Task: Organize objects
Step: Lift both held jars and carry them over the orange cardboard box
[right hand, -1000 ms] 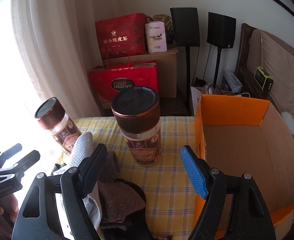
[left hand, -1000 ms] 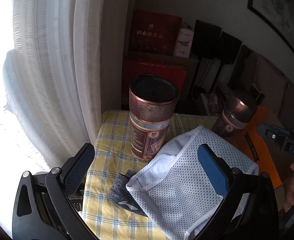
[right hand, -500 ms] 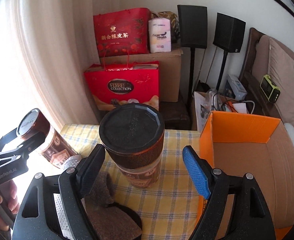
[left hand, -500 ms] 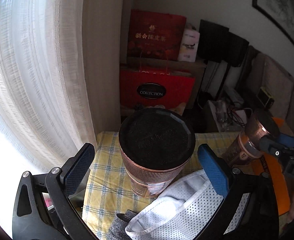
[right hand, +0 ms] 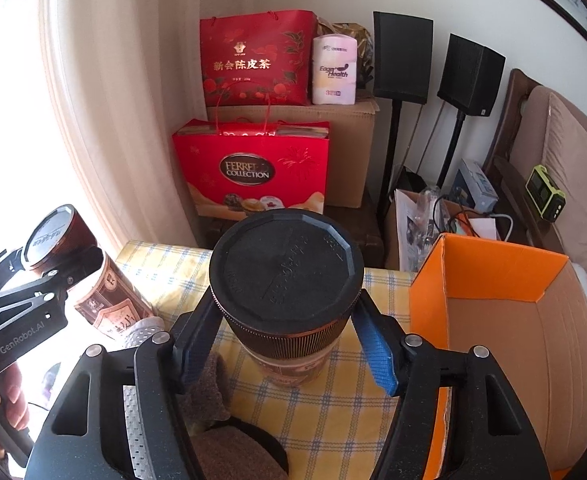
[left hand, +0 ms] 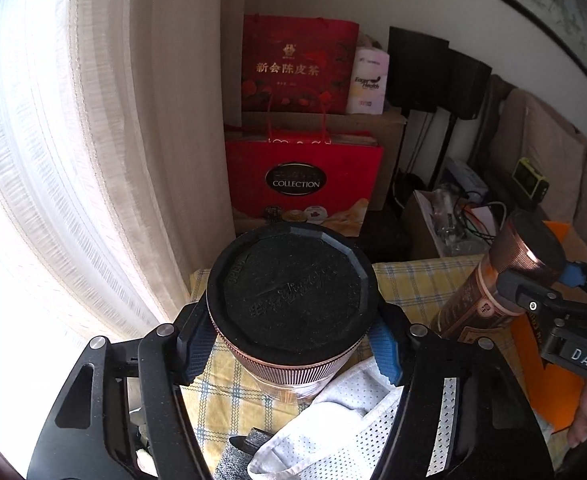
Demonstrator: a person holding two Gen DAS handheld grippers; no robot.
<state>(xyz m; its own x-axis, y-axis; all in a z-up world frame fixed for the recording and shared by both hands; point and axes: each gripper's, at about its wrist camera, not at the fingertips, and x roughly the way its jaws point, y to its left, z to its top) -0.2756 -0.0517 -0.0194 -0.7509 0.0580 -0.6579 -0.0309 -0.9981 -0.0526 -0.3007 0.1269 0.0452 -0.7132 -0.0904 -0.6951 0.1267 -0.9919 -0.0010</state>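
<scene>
Two tea jars with black lids and ribbed copper collars stand on a yellow checked tablecloth (right hand: pixel 353 400). My left gripper (left hand: pixel 289 320) straddles the left jar (left hand: pixel 293 300); its jaws are closing and the blue pads (left hand: pixel 385 352) touch the collar on both sides. My right gripper (right hand: pixel 285 308) is closing the same way on the right jar (right hand: pixel 285 272), pads against its collar. Each gripper also shows in the other's view: the left gripper (right hand: pixel 37 264) around the left jar (right hand: pixel 105 300), the right gripper (left hand: pixel 545 280) around the right jar (left hand: pixel 493 292).
An open orange cardboard box (right hand: pixel 493 280) stands right of the right jar. A white mesh cloth (left hand: pixel 333 432) and a grey sock (left hand: pixel 237 452) lie in front of the left jar. Brown cloth (right hand: pixel 213 392) lies near me. Red gift bags (right hand: pixel 253 168), speakers and a curtain (left hand: pixel 93 160) stand behind.
Both grippers have moved forward over their jars. Their jaws, wide apart before, have narrowed onto the ribbed collars. The mesh cloth now lies under the left gripper.
</scene>
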